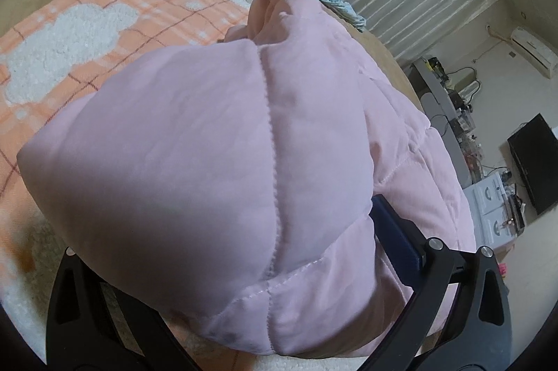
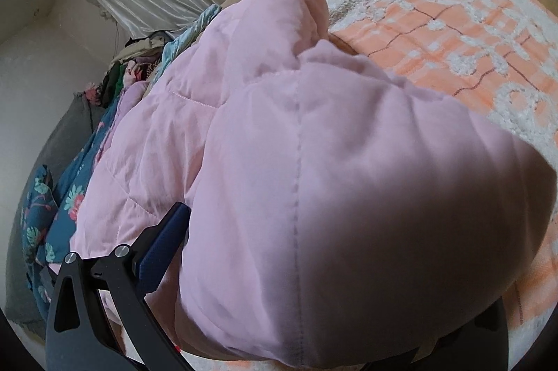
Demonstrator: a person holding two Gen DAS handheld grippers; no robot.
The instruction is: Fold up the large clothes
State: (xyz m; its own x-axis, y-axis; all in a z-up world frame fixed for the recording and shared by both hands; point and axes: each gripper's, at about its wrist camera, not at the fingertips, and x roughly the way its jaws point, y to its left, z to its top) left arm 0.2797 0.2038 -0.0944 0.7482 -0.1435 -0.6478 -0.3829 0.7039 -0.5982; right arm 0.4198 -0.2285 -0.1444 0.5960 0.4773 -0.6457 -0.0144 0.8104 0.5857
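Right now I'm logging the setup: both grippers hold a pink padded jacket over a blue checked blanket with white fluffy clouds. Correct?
Not quite. The blanket is orange checked, not blue, as the left wrist view shows. The rest stands: the pink padded jacket is in both grippers.

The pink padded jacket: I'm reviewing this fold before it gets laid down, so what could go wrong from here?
1. The pink padded jacket bulges over both grippers and hides their fingertips, so grip can't be confirmed; the slick fabric may slip.
2. Its bulk blocks both views, so the fold may land crooked on the orange checked blanket.
3. It could drag the teal floral fabric lying alongside.
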